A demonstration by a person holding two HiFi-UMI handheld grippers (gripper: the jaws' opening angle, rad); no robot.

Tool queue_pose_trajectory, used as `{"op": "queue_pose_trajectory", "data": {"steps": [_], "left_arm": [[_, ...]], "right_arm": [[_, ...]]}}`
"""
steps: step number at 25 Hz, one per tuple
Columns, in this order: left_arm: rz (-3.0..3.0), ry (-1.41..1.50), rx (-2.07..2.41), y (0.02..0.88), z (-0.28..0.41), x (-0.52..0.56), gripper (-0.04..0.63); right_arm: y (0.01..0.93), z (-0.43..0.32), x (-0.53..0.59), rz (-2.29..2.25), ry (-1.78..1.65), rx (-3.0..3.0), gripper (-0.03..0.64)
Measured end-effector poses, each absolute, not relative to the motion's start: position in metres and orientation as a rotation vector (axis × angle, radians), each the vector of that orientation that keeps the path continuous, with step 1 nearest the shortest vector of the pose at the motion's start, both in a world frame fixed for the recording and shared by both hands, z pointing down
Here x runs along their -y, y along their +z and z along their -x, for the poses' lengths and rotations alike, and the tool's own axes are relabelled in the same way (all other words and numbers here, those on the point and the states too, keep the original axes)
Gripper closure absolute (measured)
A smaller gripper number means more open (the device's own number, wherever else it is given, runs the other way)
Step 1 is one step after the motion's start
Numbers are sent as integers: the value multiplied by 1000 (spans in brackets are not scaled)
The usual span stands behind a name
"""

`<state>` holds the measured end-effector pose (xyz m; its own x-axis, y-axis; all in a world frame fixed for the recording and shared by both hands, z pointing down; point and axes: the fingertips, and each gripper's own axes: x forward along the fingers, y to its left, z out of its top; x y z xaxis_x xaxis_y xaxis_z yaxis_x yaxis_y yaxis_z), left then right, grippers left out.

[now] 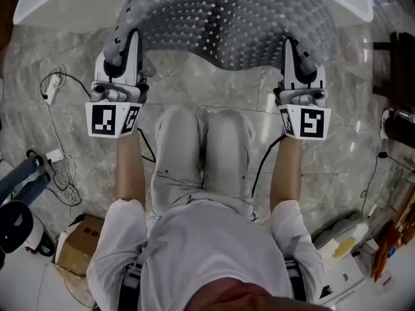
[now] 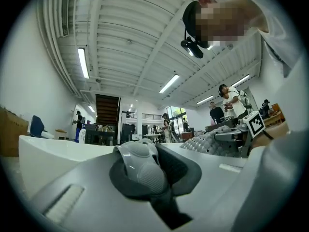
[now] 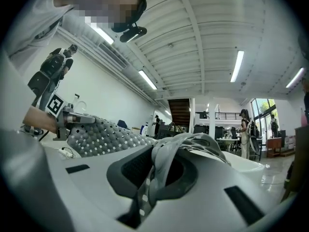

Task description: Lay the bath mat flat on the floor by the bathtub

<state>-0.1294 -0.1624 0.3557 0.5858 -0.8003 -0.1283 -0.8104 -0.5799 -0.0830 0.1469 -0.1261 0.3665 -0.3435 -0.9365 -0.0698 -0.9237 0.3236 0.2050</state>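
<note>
Both pairs of jaws are clamped on the near edge of the grey rubber bath mat studded with pale bumps (image 1: 227, 24). Below us lies the pale marble-patterned floor (image 1: 194, 89), with the white bathtub (image 1: 45, 5) at its far side. The mat spans between our grippers, and its far part overlaps the tub's rim. Our left gripper (image 1: 124, 47) pinches its left corner, and our right gripper (image 1: 295, 54) its right corner.

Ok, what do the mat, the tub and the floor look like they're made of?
Mat: grey, matte, probably soft rubber or silicone; it drapes and folds, and rows of small holes dot it. Tub: smooth glossy white, maybe acrylic or enamel. Floor: polished grey veined stone or stone-look tile; a joint line shows.
</note>
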Motion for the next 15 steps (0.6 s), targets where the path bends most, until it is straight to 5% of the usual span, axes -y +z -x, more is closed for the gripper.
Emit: {"op": "queue_pose_trajectory", "data": {"steps": [15], "left_arm": [[2610, 246, -1371, 439, 142, 152, 575]], "right_arm": [[446, -176, 129, -1735, -488, 2523, 595]]}}
